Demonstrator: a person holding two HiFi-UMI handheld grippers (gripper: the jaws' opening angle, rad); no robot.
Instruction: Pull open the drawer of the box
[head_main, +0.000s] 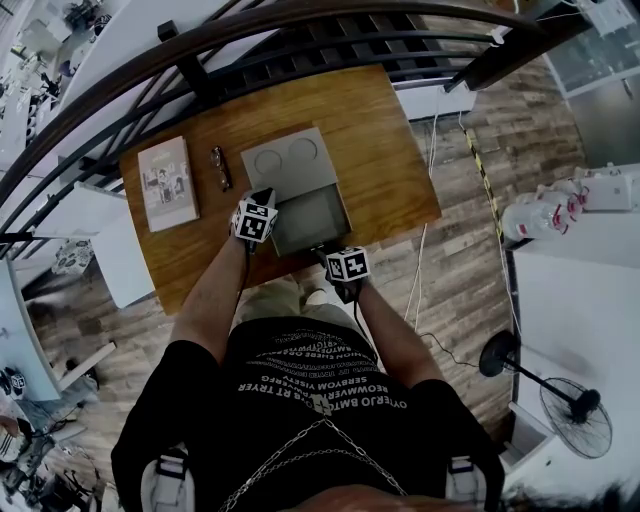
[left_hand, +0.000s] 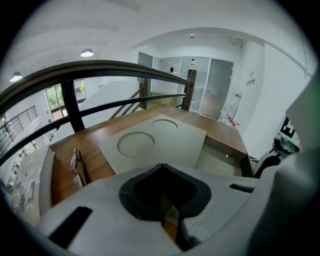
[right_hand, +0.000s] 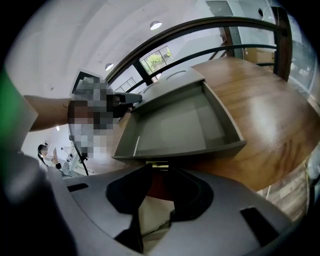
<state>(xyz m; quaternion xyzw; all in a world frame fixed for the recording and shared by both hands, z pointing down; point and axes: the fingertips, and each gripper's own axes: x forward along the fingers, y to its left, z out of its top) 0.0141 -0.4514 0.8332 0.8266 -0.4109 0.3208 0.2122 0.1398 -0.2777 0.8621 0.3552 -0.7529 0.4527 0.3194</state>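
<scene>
**Drawer out; right jaws at the pull**

Writing: the print on the book (head_main: 168, 183) cover is too small to read.

Left hand-held gripper (left_hand: 160, 167): jaw tips together, nothing between them, over the near left corner of the box (head_main: 290, 160).

Right hand-held gripper (right_hand: 159, 172): jaws well apart, tips closely flanking the small brass pull (right_hand: 157, 164); contact unclear.

The drawer (head_main: 308, 218), a shallow grey tray, stands pulled far out toward the person. The box top is matte with two round recesses. The surface (head_main: 390, 150) is wood. Folded glasses (head_main: 221, 168) lie between book and box.
</scene>
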